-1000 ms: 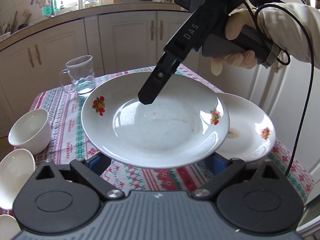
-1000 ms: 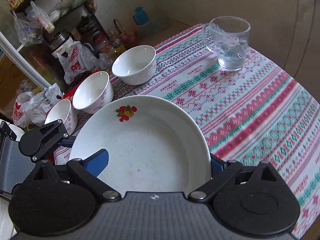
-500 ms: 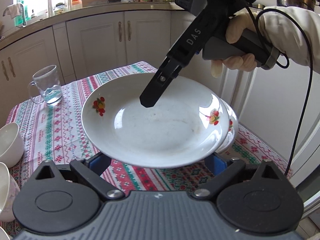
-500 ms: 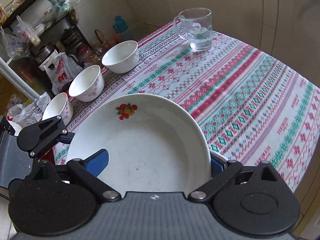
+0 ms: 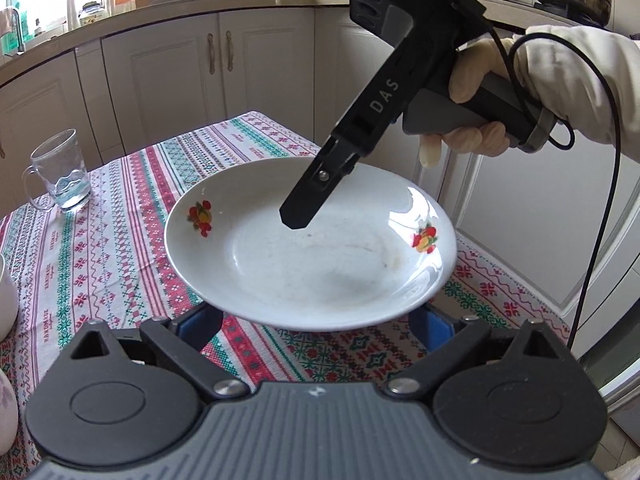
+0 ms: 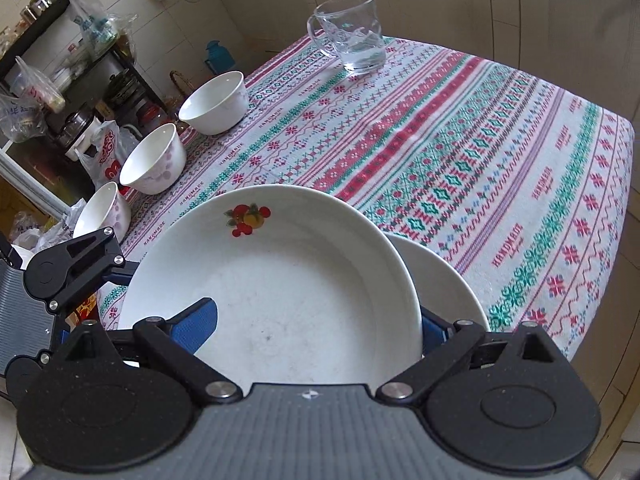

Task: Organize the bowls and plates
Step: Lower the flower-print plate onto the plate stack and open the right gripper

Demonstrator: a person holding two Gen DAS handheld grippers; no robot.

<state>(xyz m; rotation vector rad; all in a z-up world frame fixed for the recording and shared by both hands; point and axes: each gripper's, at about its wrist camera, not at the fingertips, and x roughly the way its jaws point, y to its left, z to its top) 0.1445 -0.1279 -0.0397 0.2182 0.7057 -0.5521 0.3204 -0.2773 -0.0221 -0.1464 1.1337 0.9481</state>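
Fruit-print plate (image 5: 304, 256) over a second plate (image 6: 448, 284)
Right gripper (image 5: 298, 216) pinches its rim; left gripper (image 5: 312, 320) spread beneath, grip unclear

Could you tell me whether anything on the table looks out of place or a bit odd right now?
Mostly tidy. The held plate shows faint brownish smears in its well, so it looks unwashed. The second plate beneath it sits near the table's edge. The glass mug is the one item that is neither plate nor bowl. Nothing looks spilled or broken.

cream cabinets (image 5: 256, 80), countertop (image 5: 200, 4), patterned tablecloth (image 6: 480, 140)
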